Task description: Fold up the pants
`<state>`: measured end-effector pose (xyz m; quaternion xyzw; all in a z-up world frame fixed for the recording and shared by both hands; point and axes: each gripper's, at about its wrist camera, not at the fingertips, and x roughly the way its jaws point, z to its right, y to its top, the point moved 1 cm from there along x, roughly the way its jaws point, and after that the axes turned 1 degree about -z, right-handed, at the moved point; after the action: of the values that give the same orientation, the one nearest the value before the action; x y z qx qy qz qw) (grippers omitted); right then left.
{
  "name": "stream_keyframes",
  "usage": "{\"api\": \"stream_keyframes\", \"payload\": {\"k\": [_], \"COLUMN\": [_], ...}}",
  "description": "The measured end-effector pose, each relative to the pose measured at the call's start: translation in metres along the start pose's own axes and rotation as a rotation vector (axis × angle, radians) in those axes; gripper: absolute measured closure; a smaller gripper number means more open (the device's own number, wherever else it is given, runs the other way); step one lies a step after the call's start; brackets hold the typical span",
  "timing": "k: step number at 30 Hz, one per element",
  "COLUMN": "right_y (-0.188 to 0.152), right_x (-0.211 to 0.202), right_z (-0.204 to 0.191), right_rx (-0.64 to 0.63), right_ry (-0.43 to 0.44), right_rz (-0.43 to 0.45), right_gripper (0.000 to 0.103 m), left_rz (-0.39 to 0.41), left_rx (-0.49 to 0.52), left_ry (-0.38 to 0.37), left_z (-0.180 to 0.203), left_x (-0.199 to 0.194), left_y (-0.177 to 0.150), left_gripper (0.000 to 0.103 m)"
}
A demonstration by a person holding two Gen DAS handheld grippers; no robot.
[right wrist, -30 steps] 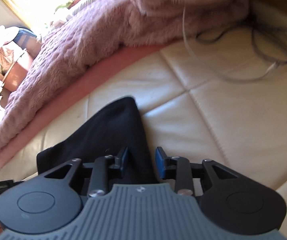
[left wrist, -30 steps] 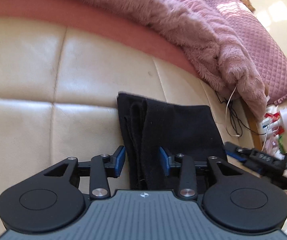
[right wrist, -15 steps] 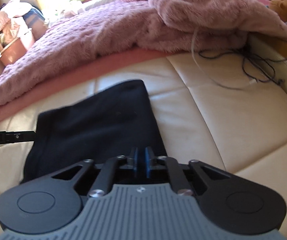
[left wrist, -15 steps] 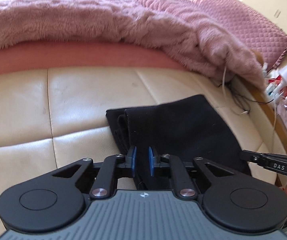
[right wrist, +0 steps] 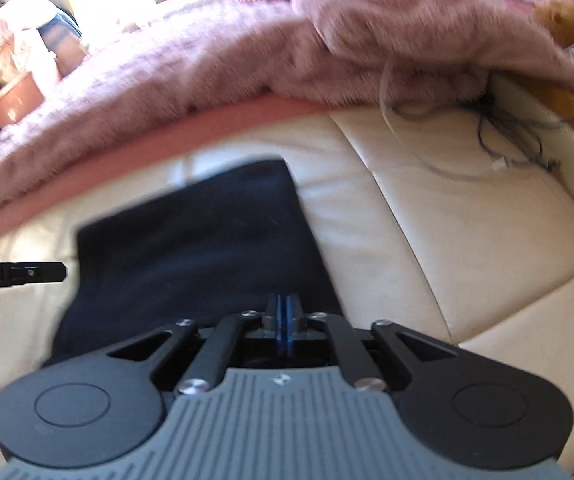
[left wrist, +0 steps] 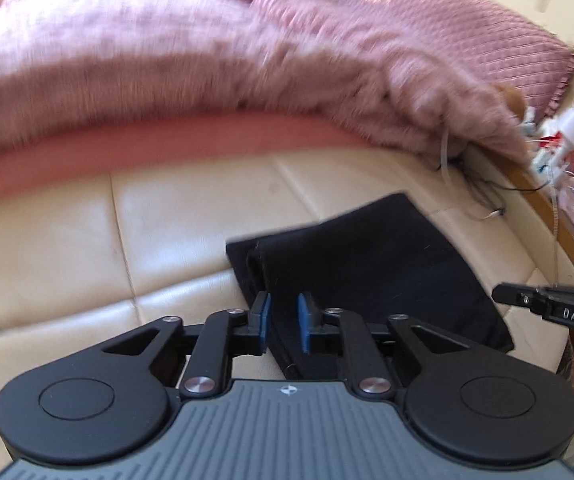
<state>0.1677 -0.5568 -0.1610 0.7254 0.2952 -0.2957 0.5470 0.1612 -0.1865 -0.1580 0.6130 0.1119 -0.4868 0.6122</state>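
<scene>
Setting: a cream leather cushion (left wrist: 191, 216) is serving as the work surface, with a fluffy pink blanket (left wrist: 167, 64) lying behind it and a tangle of cables (right wrist: 499, 140) trailing at the cushion's far right corner.
Left gripper (left wrist: 283, 318): its blue pads are standing a little apart, straddling the near edge of the pants without visibly pinching the cloth; it is reading as released.
Right gripper (right wrist: 285, 322): its pads are pressing flat together just above the near right corner of the pants; whether any cloth is caught between them cannot be told.
Pants (left wrist: 367, 264): the black bundle is lying flat on the cushion as a compact rectangle, stacked layers showing along its left edge.
Progress: judging by the tidy, layered shape, the folding is looking finished or nearly so; at most a last smoothing or letting go is remaining.
Containers: a reddish-brown bin (right wrist: 17, 98) is sitting at the far left, its contents too blurred to name; none is holding the pants.
</scene>
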Motion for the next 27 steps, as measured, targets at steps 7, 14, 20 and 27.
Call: {"api": "stream_keyframes", "payload": {"k": [7,14,20,27], "right_y": [0.013,0.002,-0.035,-0.09], "right_x": [-0.073,-0.143,-0.188,-0.205], "right_z": [-0.076,-0.148,-0.202,-0.241], "right_rx": [-0.067,-0.107,-0.16,-0.143], "right_ry": [0.021,0.035,-0.003,-0.027], "right_rz": [0.171,0.314,0.405,0.388], "right_gripper": [0.1,0.061,0.021,0.021], "left_rz": [0.174,0.342,0.427,0.373], "left_rx": [0.132,0.21,0.231,0.138], "left_ry": [0.1,0.182,0.279,0.328], "left_z": [0.02,0.026,0.025,0.007], "left_x": [-0.089,-0.167,-0.205,-0.218], "left_y": [0.003,-0.004,-0.027,-0.068], "left_gripper": [0.057,0.02,0.01,0.01]}}
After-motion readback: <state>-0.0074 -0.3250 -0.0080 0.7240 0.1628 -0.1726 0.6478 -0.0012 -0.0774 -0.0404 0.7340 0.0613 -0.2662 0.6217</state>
